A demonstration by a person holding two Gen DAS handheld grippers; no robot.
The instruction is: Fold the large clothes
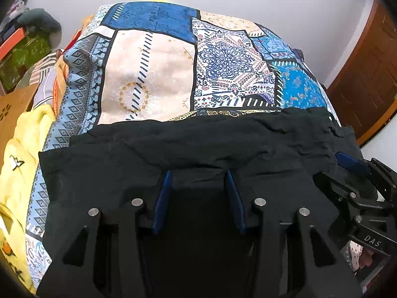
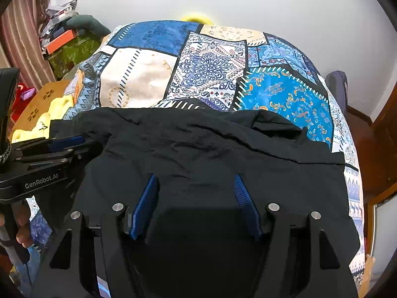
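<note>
A large black garment (image 1: 188, 144) lies spread across the near part of a bed, wrinkled along its far edge. My left gripper (image 1: 198, 176) points down over its near-left part, blue fingers (image 1: 163, 193) apart, black cloth lying under and between them with no visible pinch. My right gripper (image 2: 196, 177) hovers over the same black garment (image 2: 211, 144) further right, its jaws wider, and its pads are not pressing the cloth. Each gripper shows in the other's view: the right gripper (image 1: 352, 166) at the right edge, the left gripper (image 2: 64, 144) at the left edge.
A blue and cream patchwork bedspread (image 1: 161, 69) covers the bed beyond the garment. A yellow garment (image 1: 17, 164) lies at the left edge beside a brown board (image 2: 37, 104). Clutter and boxes (image 2: 64, 39) stand at far left, and a wooden door (image 1: 367, 69) is at the right.
</note>
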